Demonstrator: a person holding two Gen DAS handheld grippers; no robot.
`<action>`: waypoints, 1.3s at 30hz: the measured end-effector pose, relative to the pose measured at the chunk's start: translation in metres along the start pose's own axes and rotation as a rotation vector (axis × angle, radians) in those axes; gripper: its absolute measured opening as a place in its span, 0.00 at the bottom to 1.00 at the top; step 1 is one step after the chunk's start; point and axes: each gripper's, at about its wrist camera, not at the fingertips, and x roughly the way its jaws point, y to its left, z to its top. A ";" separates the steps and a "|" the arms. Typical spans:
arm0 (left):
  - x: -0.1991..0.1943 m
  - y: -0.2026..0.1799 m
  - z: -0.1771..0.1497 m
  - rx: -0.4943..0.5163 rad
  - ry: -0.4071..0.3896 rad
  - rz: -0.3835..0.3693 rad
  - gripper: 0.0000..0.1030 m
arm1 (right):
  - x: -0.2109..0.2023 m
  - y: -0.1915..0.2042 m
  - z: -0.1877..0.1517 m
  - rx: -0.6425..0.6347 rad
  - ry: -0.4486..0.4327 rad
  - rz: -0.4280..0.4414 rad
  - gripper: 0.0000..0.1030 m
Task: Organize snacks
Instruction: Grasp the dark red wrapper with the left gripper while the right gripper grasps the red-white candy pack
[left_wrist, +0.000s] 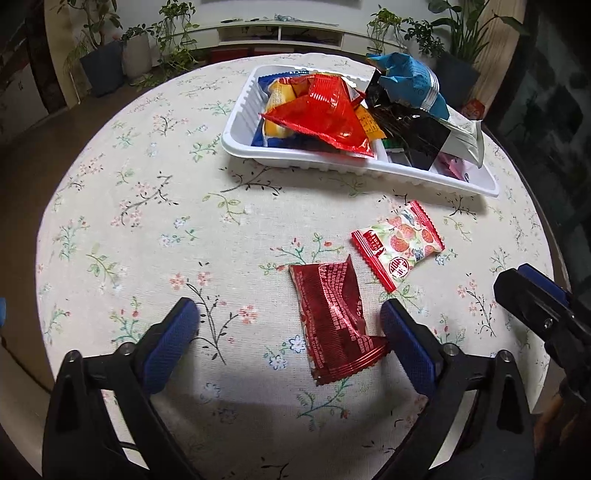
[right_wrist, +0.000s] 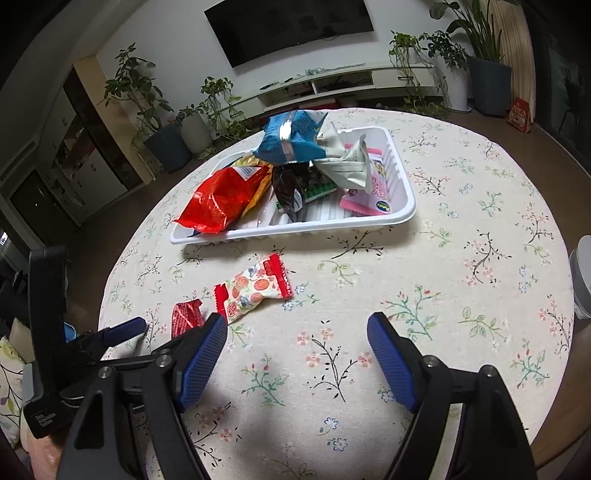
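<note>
A white tray (left_wrist: 295, 157) at the back of the round table holds several snack bags: red, blue, black, white, pink. It also shows in the right wrist view (right_wrist: 280, 230). A dark red snack packet (left_wrist: 334, 321) lies flat between my left gripper's (left_wrist: 290, 317) open fingers, nearer the right finger. A fruit-print packet with red ends (left_wrist: 399, 243) lies just beyond it, also in the right wrist view (right_wrist: 255, 290). My right gripper (right_wrist: 297, 330) is open and empty over bare cloth, right of both packets. The dark red packet (right_wrist: 184, 317) is partly hidden behind its left finger.
The table has a floral cloth (left_wrist: 147, 221) and a round edge. Potted plants (right_wrist: 166, 122) and a low TV shelf (right_wrist: 332, 83) stand behind. A white object (right_wrist: 581, 277) sits at the right table edge. The right gripper's finger (left_wrist: 532, 291) shows at the left view's right side.
</note>
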 end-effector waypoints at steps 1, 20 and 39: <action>0.001 0.000 0.000 0.006 -0.003 0.003 0.86 | 0.001 0.000 0.000 0.002 0.002 0.002 0.78; -0.014 0.005 -0.012 0.148 -0.040 -0.033 0.31 | 0.016 0.006 -0.005 -0.017 0.057 0.007 0.78; -0.026 0.058 -0.017 -0.036 -0.076 -0.207 0.30 | 0.079 0.054 0.029 0.185 0.114 -0.121 0.77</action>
